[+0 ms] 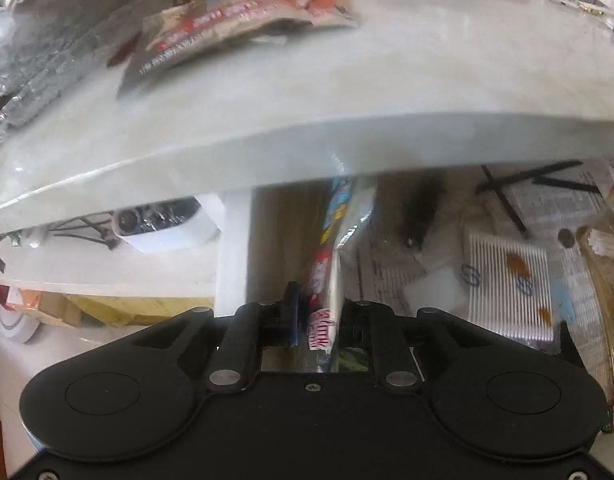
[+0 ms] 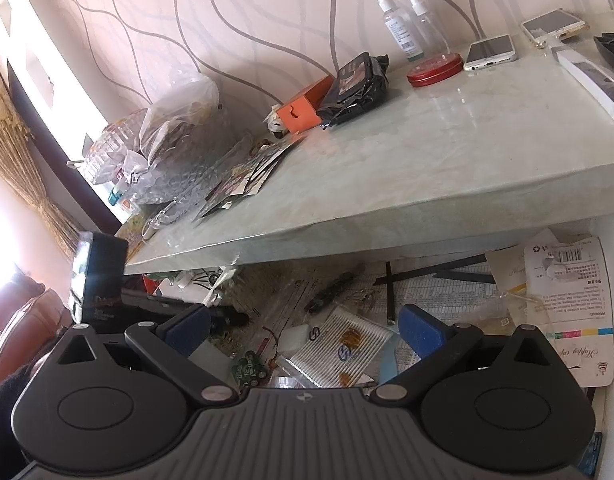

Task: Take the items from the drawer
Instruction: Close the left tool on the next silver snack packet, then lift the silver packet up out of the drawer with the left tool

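Packets already lay on the tabletop beyond our jaws, the left gripper pinched a long snack packet, the right gripper hung spread over the drawer, still cluttered.

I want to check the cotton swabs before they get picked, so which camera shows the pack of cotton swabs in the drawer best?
The right wrist view: the pack of cotton swabs lies sharp and nearly whole between the open fingers. The left wrist view shows the same pack off to the right, blurred, its lower edge cut by the hand-held gripper's body.
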The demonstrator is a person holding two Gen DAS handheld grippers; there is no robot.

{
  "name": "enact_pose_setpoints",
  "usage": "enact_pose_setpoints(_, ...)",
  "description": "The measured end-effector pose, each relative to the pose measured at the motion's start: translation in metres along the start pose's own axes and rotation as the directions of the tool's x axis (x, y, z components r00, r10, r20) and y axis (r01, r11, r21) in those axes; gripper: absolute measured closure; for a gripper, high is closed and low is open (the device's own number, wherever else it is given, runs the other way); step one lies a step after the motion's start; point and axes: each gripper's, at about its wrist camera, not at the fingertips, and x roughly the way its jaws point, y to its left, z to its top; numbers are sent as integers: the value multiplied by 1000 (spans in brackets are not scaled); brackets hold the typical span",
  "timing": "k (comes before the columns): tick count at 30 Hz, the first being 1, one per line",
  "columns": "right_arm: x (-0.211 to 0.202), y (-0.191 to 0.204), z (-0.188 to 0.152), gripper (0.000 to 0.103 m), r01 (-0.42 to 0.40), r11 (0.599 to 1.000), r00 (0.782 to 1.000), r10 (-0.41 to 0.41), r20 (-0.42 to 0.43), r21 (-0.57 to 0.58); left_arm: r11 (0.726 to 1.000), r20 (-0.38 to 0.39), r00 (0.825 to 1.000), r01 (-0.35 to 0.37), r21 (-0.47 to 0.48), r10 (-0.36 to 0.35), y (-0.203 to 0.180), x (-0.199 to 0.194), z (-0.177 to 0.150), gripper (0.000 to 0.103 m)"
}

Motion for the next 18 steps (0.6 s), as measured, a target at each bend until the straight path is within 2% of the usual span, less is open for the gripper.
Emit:
enact_pose_setpoints(1,0,0,0,0,3,1000,1000,-3,0,-2,1000,6,1000,12,1,-12,-2,0,-1,94)
enact_pose_setpoints(4,2,1,0,0,11,1000,1000,-11,-4,-6,1000,13,1000,26,14,-26,-8,2,-3,95)
enact_pose_setpoints(7,2,1,0,0,15,1000,1000,-16,-7,-7,998,35,999,9,66,-11,-14,-5,-9,97)
enact_pose_setpoints(10,3,0,0,0,15,1000,1000,-15,-8,-5,995,25,999,26,97,-28,-14,-14,-14,97)
enact_pose_setpoints(14,2,0,0,0,11,1000,1000,-11,-6,-3,993,6,999,49,110,-50,-4,-35,-20,98)
enact_pose_setpoints(18,2,0,0,0,5,1000,1000,-5,-3,-1,991,18,999,31,133,-33,6,-67,-23,98)
